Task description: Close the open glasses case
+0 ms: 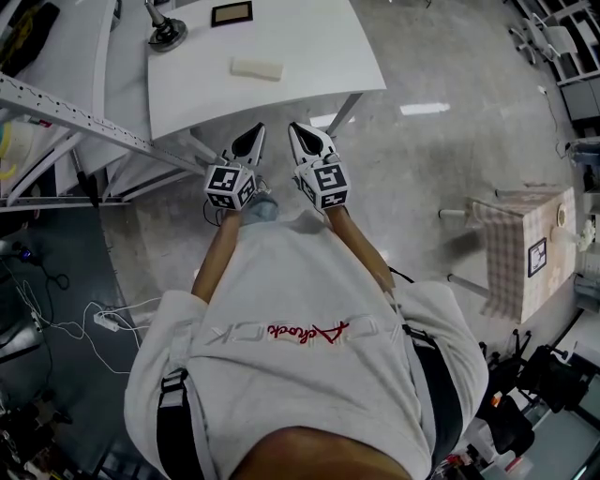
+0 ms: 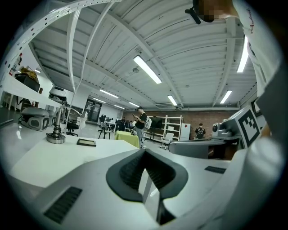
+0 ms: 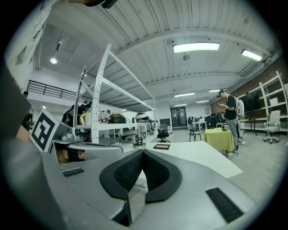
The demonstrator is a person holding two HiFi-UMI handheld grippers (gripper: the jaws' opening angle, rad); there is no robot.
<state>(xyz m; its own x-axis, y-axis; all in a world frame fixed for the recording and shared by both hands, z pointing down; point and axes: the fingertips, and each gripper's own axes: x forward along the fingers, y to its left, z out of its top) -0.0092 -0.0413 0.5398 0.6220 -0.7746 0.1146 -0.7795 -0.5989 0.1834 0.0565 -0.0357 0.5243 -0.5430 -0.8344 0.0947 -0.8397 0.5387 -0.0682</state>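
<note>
Toward the far side of the white worktop [image 1: 319,56], seen from the head view: the glasses case [image 1: 256,67], pale cream, lying flat and on its own. Cannot tell from this angle whether its lid is up or down. Beyond it, near the far edge, is a dark flat frame [image 1: 232,13]; to the left of that is a round metal stand base [image 1: 167,36]. Case, frame and base all sit apart from one another.

Both tools are held close to the person's chest, side by side and short of the worktop's near edge, tips pointing toward it.
- Left hand-held gripper [image 1: 251,141]: jaws pressed together, ribbed dark pads meeting at the tips [image 2: 144,151], nothing between them.
- Right hand-held gripper [image 1: 307,141]: the same, pads closed tip to tip [image 3: 143,152], empty.

Neither touches the case; both are well apart from it.

Off to the right on the floor is a small table under a checked cloth [image 1: 525,253]. In the right gripper view a person [image 3: 230,121] stands in the background beside a table with a yellow-green cover [image 3: 220,137].
</note>
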